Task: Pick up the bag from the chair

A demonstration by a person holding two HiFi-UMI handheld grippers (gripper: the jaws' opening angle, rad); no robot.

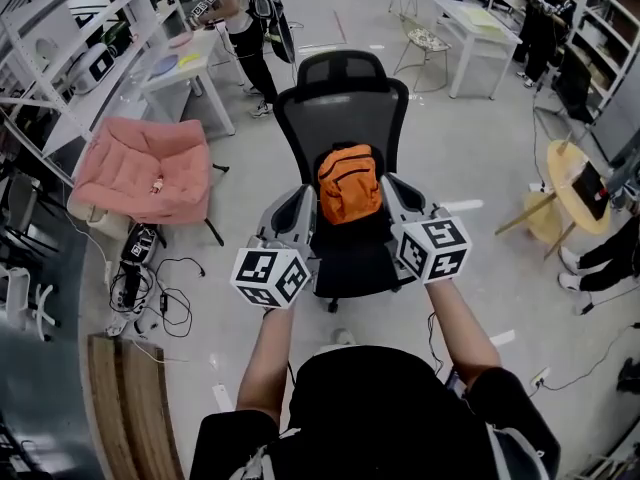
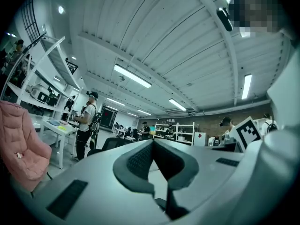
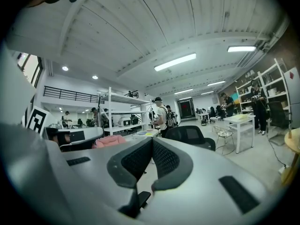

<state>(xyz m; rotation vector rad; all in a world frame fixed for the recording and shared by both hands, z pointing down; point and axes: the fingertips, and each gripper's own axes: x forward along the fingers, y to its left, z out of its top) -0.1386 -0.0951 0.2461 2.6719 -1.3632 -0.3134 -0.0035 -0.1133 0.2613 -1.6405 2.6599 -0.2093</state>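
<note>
In the head view an orange backpack (image 1: 350, 183) stands upright on the seat of a black mesh office chair (image 1: 342, 98), leaning on its backrest. My left gripper (image 1: 296, 204) hangs just left of the bag, beside the chair's armrest. On the bag's other side is my right gripper (image 1: 397, 194). Neither touches the bag. In the left gripper view the left gripper (image 2: 153, 143) is shut, pads together with nothing between them. The right gripper (image 3: 151, 140) in its own view is likewise shut and empty. Both gripper views look level over the room and the bag is out of their sight.
A pink padded chair (image 1: 150, 168) stands to the left with cables (image 1: 150, 278) on the floor by it. White shelving (image 1: 60, 78) lines the left wall. A person (image 1: 240, 28) stands by a white table (image 1: 190, 68) behind. A round wooden table (image 1: 572, 183) is at the right.
</note>
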